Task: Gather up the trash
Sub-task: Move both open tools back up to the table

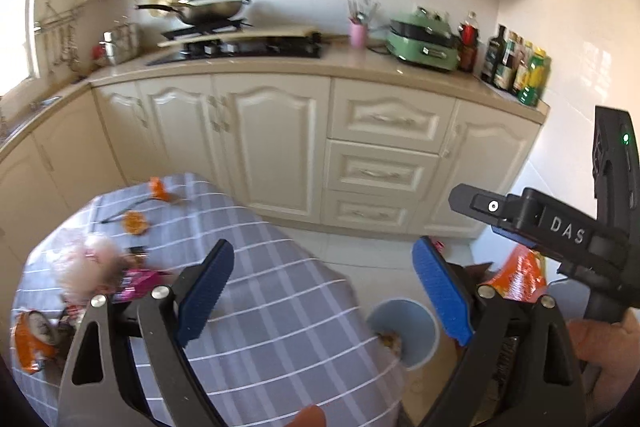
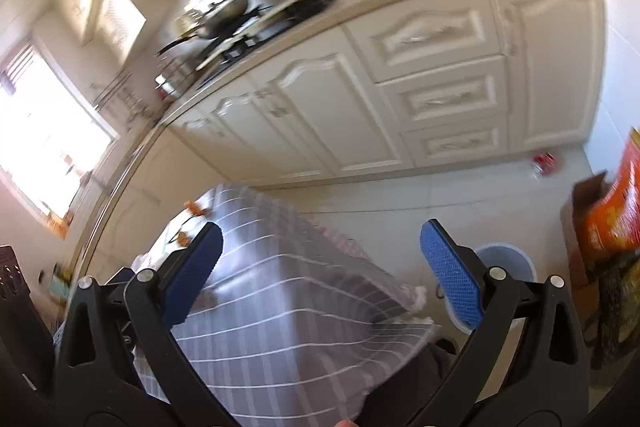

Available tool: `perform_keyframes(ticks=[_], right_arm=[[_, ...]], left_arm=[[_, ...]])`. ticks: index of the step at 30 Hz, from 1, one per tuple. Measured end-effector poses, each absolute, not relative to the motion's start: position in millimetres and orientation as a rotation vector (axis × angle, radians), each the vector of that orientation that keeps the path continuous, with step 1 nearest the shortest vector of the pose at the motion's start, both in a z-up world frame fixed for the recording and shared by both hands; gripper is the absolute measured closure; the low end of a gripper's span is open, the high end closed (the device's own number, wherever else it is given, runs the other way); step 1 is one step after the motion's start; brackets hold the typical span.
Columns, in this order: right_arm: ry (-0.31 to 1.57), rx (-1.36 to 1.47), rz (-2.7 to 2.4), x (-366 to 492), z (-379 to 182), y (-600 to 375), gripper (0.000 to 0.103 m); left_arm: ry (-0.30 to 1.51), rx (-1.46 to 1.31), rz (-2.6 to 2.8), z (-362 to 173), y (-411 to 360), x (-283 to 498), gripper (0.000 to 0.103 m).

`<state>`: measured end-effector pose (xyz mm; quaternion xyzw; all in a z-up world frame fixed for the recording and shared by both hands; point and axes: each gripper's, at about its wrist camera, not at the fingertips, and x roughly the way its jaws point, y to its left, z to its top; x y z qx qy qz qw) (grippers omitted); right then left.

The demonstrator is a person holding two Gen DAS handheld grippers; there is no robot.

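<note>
Hovering over the checked table (image 1: 280, 287), both the left gripper (image 1: 324, 291) and right gripper (image 2: 320, 267) have jaws spread wide, nothing in them. Trash bin (image 1: 404, 331) sits on the floor just off the table's near right edge. Wrappers (image 1: 136, 281) and orange peels (image 1: 134, 223) are scattered toward the table's left and far edges.

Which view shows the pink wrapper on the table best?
Left wrist. There the pink wrapper lies in plain sight on the table, just beyond the open left hand-held gripper. The right wrist view does not show it: that part of the tabletop is hidden behind its gripper finger.
</note>
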<state>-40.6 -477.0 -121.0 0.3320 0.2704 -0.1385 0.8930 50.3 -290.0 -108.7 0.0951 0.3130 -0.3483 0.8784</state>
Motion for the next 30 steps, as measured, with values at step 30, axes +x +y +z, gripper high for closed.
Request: perform_keyframes(ticks=[30], right_arm=[[0.808,0.350,0.037,109.6,-148.1,-261.5,0.006]], left_arm=[[0.677,0.039,-0.114,-162.8,2.2,137.0,0.014]])
